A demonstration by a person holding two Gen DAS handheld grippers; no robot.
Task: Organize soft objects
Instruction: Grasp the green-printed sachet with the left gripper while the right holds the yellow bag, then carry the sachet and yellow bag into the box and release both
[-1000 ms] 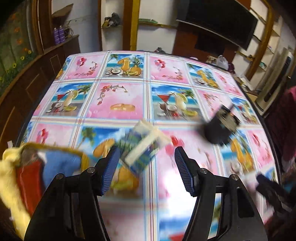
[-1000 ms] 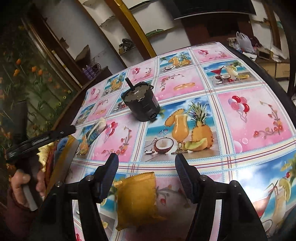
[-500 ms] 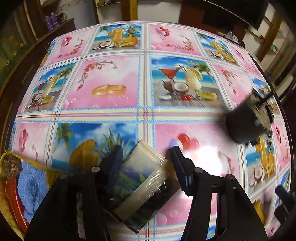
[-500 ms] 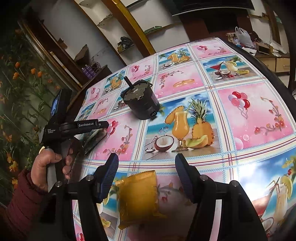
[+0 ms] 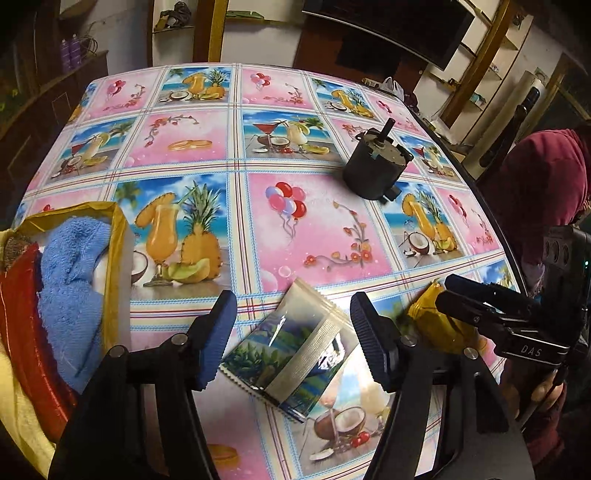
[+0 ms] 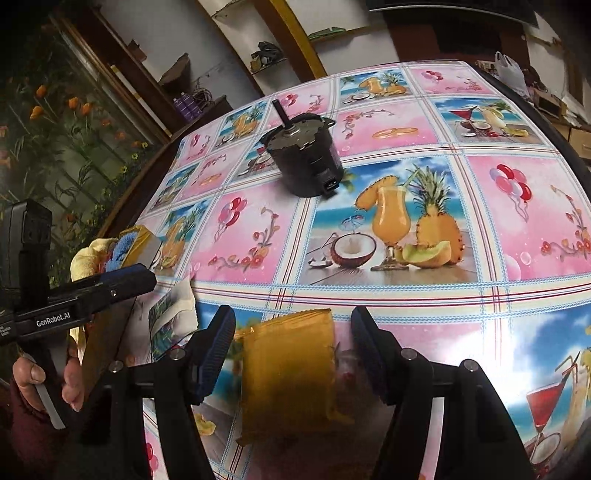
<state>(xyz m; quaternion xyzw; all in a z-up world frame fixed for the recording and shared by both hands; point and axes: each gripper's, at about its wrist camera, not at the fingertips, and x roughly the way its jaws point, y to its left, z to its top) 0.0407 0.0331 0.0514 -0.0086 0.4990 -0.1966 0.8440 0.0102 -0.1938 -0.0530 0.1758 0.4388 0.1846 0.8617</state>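
a table (image 5: 207, 155) under a glossy oilcloth of pink and tropical-drink squares fills the room's middle. behind it stand white walls, wooden shelves (image 5: 236, 16), a dark television (image 5: 402, 26) and a low wooden sideboard (image 5: 55, 96); flowered wallpaper (image 6: 55, 122) covers one side.

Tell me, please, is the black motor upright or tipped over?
Upright: the black motor stands on its base, shaft pointing up from its top.

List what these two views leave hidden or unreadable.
- Box contents, left wrist view: cut by the left edge; only a blue towel and red and yellow pieces show.
- Yellow packet, right wrist view: its near end fades into dark blur between the right gripper fingers.
- Printed packet, left wrist view: print too small to read.
- Left gripper: jaws opening, packet between them, contact unclear.
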